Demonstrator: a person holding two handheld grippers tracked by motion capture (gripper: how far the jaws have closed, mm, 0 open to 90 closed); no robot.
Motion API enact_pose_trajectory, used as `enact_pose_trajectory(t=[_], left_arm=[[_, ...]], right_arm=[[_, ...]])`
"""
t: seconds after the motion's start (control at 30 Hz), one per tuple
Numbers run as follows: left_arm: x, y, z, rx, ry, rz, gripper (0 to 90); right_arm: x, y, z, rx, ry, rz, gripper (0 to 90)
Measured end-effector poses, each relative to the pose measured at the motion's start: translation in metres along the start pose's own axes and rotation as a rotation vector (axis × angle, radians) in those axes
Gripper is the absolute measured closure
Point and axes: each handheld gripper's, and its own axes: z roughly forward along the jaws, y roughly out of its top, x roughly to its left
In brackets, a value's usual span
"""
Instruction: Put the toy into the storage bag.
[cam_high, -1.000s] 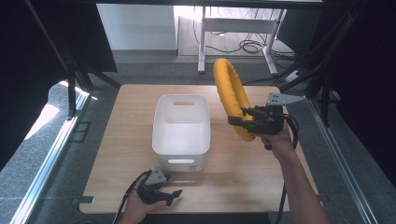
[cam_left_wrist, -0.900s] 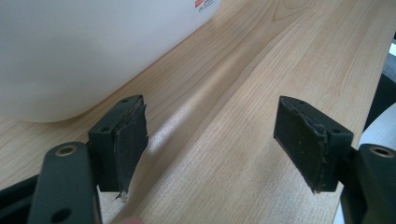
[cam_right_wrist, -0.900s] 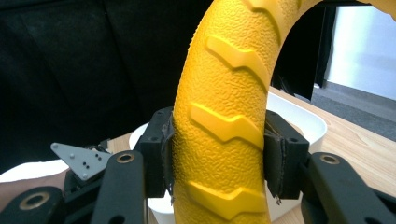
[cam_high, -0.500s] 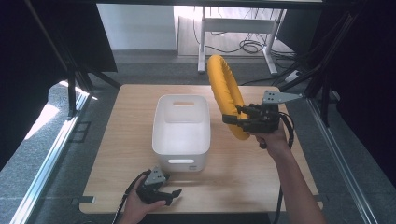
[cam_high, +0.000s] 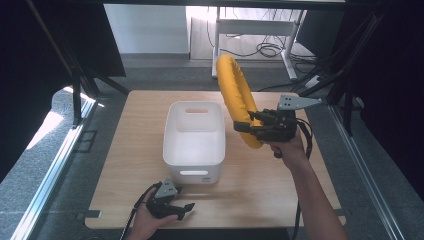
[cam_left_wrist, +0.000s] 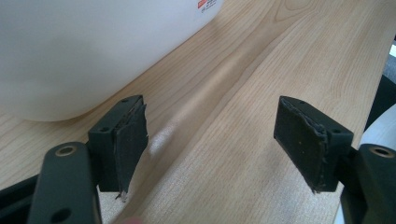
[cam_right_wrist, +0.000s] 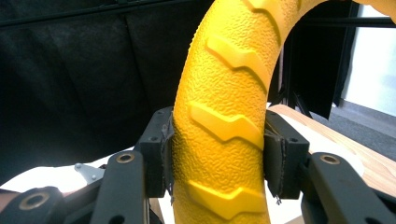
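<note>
A big yellow ring (cam_high: 239, 96) with raised tread marks stands on edge in the air, just right of the white bin (cam_high: 194, 137). My right gripper (cam_high: 246, 128) is shut on the ring's lower part; in the right gripper view both pads press the yellow ring (cam_right_wrist: 224, 121) from either side. The ring's top leans over the bin's right rim. My left gripper (cam_high: 185, 209) rests low on the table near the front edge, below the bin, open with nothing between its jaws. In the left gripper view the left gripper (cam_left_wrist: 210, 140) frames bare wood, the bin's wall (cam_left_wrist: 84, 46) just beyond.
The wooden table (cam_high: 270, 185) has free room right of and in front of the bin. Dark curtains and metal frame legs (cam_high: 75, 95) flank the table. A desk frame with cables (cam_high: 260, 35) stands on the floor beyond the far edge.
The right gripper has carried the ring leftward, closer to the bin, with its top now leaning over the rim. The left gripper has stayed put.
</note>
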Motion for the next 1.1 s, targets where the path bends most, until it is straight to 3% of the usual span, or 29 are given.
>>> enact_pose_trajectory(t=[1.1], left_arm=[[0.001, 0.0, -0.001, 0.004, 0.002, 0.005, 25.8]], right_arm=[[0.023, 0.025, 0.03, -0.033, 0.077, -0.047, 51.2]])
